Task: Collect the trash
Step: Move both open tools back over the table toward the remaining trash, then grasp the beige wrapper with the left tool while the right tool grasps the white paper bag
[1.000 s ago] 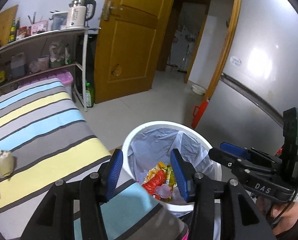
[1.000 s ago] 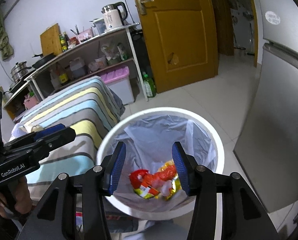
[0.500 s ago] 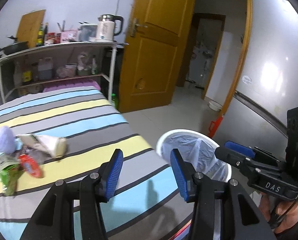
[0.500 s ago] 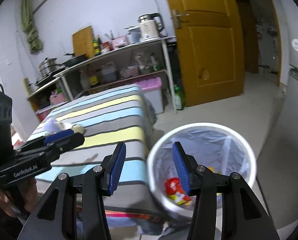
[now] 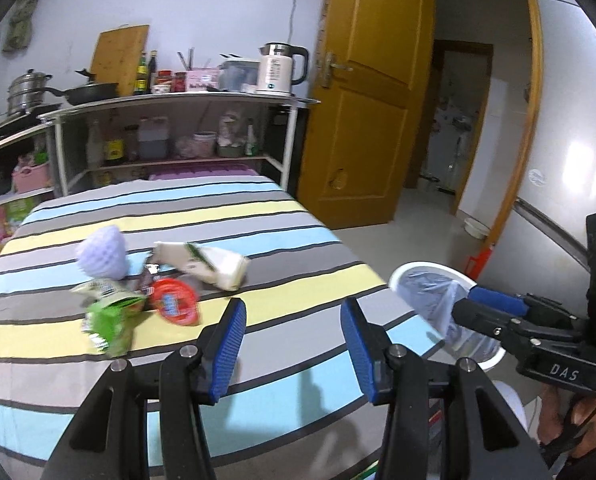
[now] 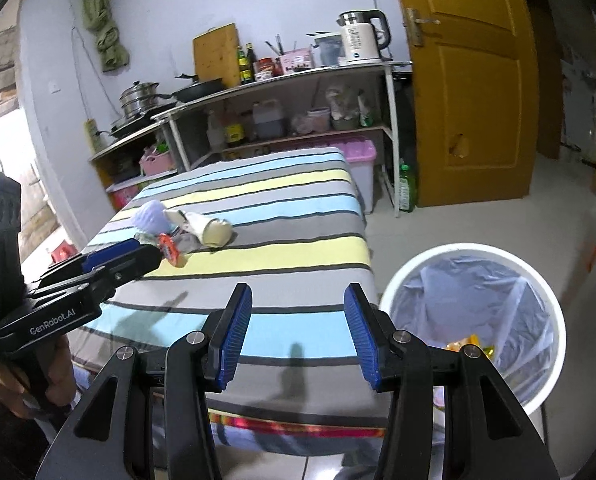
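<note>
I had bare striped cloth on the counter (image 5: 282, 240) ahead of both hand-held grippers, the only clutter being the heap of wrappers (image 5: 154, 284) toward its left, while the lined bin (image 6: 473, 320) stood just off the counter's right corner and the shelf rack (image 6: 290, 120) closed its far end.

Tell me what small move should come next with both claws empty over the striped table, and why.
Probably carry the left claw forward toward the red packet, the nearest piece in the litter pile on the striped table. Both the left and right claw stand open and hold nothing, several wrappers lie there unpicked, and the lined trash bin waits beside the table's right edge.
</note>
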The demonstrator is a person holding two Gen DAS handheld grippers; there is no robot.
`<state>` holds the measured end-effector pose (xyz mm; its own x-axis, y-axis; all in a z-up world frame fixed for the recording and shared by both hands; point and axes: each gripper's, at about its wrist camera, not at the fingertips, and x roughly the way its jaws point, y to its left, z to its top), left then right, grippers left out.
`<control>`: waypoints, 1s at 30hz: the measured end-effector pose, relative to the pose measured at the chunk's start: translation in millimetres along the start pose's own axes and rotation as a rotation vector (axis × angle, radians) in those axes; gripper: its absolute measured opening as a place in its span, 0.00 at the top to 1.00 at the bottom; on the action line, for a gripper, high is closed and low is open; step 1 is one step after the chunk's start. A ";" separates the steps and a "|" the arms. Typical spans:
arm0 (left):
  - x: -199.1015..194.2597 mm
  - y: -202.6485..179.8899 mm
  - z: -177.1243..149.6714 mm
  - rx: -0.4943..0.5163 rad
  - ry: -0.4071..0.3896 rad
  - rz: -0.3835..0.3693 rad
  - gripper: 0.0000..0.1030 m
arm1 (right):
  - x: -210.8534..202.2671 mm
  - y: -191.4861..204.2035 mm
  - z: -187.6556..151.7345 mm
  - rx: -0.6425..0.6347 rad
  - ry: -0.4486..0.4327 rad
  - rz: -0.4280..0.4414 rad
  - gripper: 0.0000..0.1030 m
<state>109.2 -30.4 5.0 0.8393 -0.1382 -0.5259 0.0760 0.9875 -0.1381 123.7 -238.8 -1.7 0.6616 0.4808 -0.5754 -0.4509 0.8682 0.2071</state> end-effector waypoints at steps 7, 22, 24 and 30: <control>-11.6 27.8 -7.3 -0.040 -0.009 0.060 0.53 | 12.1 24.1 3.6 -0.071 0.019 0.024 0.52; -24.9 96.4 -7.7 -0.159 -0.027 0.162 0.52 | 48.6 64.1 19.0 -0.184 0.042 0.071 0.52; -23.2 103.0 -6.3 -0.168 -0.026 0.172 0.52 | 53.1 69.5 21.1 -0.198 0.043 0.077 0.52; -12.2 123.6 1.1 -0.220 -0.015 0.169 0.52 | 67.0 80.8 29.0 -0.231 0.041 0.088 0.52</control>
<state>109.0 93.5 -4.7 0.8382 0.0300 -0.5446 -0.1834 0.9559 -0.2295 148.9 -132.9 -0.5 0.5913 0.5437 -0.5956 -0.6337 0.7701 0.0739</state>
